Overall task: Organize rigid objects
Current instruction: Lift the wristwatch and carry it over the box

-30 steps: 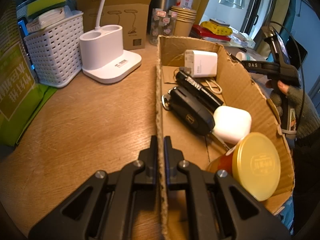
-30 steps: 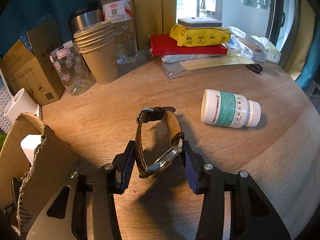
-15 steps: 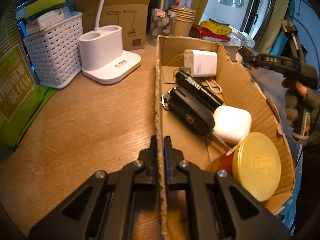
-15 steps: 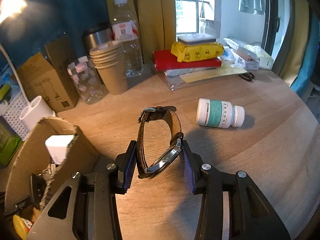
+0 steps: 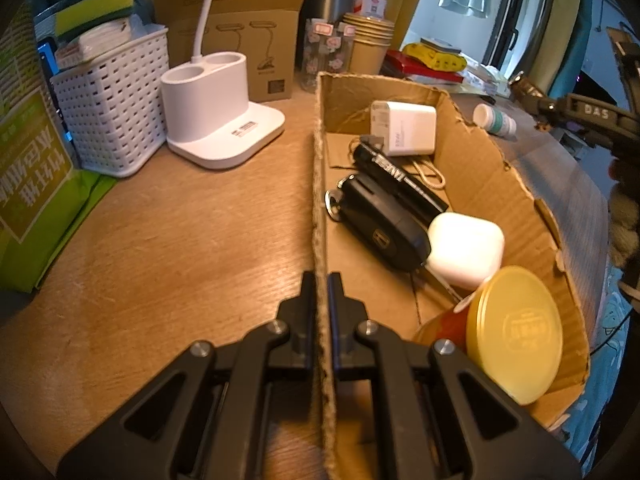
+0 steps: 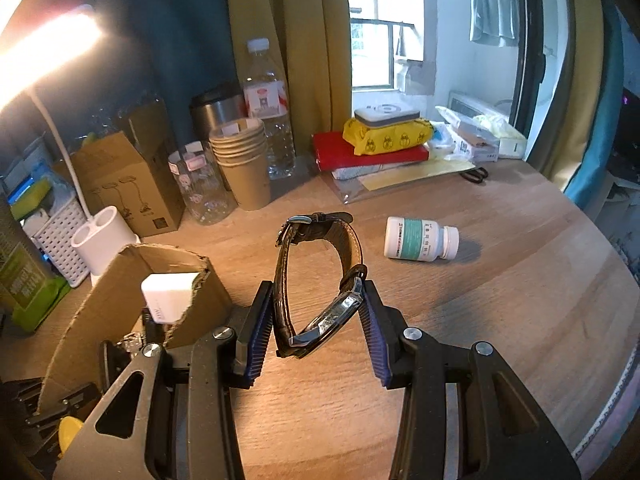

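Observation:
My left gripper (image 5: 321,280) is shut on the left wall of the open cardboard box (image 5: 492,176). In the box lie a white charger (image 5: 404,128), a black flashlight (image 5: 400,176), a black car key (image 5: 380,224), a white earbud case (image 5: 466,250) and a gold-lidded jar (image 5: 514,334). My right gripper (image 6: 318,312) is shut on a brown-strapped wristwatch (image 6: 320,276) and holds it above the table, right of the box (image 6: 132,308). A white pill bottle (image 6: 420,238) lies on its side beyond; it also shows in the left wrist view (image 5: 494,119).
A white lamp base (image 5: 220,120) and white basket (image 5: 116,100) stand left of the box, a green pack (image 5: 28,184) at far left. Paper cups (image 6: 244,168), a water bottle (image 6: 266,108), a cardboard carton (image 6: 132,184) and stacked packets (image 6: 384,140) line the back.
My right gripper has risen with the watch and drawn back toward the box. The left gripper and box have not moved.

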Tool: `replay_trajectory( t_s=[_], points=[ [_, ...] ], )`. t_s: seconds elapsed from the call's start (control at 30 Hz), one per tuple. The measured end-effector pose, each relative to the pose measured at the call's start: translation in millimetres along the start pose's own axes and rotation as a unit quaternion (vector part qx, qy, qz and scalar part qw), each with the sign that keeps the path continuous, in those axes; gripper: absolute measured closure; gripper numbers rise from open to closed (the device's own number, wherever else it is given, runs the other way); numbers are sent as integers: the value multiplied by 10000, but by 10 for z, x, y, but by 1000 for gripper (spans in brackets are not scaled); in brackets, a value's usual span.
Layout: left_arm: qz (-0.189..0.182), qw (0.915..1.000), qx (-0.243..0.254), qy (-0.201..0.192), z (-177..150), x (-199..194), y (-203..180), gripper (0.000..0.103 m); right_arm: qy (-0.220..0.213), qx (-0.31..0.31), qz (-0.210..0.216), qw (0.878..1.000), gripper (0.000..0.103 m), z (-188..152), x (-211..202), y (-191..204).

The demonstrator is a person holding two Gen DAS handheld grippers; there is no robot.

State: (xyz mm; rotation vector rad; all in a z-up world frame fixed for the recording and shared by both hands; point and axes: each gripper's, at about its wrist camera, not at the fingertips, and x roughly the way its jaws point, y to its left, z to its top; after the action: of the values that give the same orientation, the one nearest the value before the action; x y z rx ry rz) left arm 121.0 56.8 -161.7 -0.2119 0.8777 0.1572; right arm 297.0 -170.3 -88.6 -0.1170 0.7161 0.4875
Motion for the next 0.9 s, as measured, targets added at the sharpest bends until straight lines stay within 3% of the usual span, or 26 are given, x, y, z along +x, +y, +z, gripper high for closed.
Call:
replay_trajectory(
  t_s=[0.47, 0.9],
  points=[
    [7, 10000, 4, -13, -4, -10, -7, 96, -187, -194, 282, 9992, 59, -113, -406, 434],
    [-5, 10000, 5, -18, -4, -22, -25, 96, -37, -392, 702, 9968, 59, -270, -396, 862]
  ],
)
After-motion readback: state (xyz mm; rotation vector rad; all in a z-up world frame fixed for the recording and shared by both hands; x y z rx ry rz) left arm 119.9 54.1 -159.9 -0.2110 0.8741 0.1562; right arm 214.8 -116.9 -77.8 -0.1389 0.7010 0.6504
